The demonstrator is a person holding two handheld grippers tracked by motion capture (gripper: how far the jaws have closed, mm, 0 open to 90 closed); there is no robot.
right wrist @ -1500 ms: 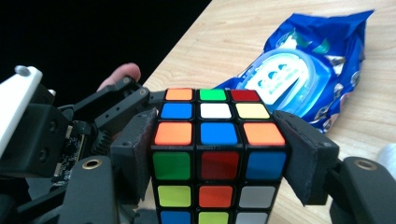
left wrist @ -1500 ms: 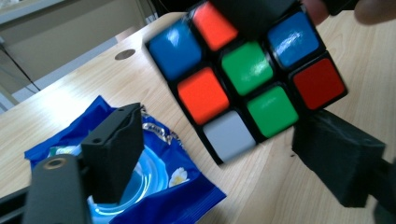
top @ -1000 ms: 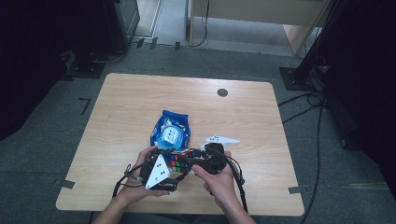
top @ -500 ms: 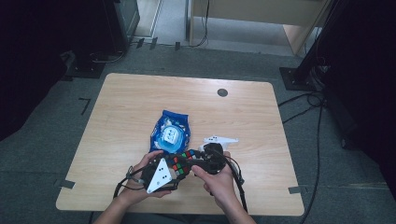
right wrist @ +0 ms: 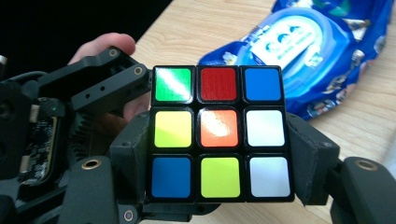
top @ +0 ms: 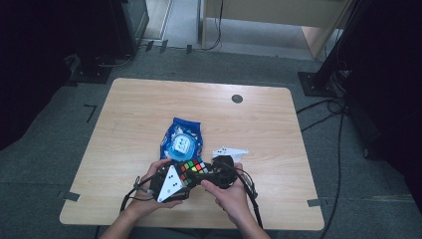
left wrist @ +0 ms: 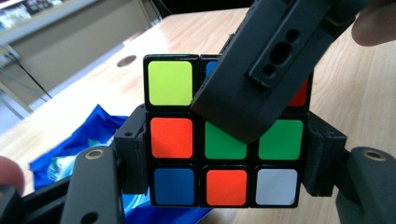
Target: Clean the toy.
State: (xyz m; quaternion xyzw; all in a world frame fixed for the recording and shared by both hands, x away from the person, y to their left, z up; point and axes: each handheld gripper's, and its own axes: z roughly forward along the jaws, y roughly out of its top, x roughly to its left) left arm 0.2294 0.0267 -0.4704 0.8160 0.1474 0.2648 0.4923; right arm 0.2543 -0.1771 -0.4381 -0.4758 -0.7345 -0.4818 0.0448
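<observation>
Multicoloured cube clamped by left hand-held gripper and right hand-held gripper, jaws pressing sides.

Both grippers, L & R, jaws clamped, hands close together.

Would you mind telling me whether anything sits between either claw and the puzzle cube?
Nothing visible does: the left claw and right claw each clamp the puzzle cube directly, jaws against its sides.

The right gripper clamps the cube before a blue packet.
</observation>
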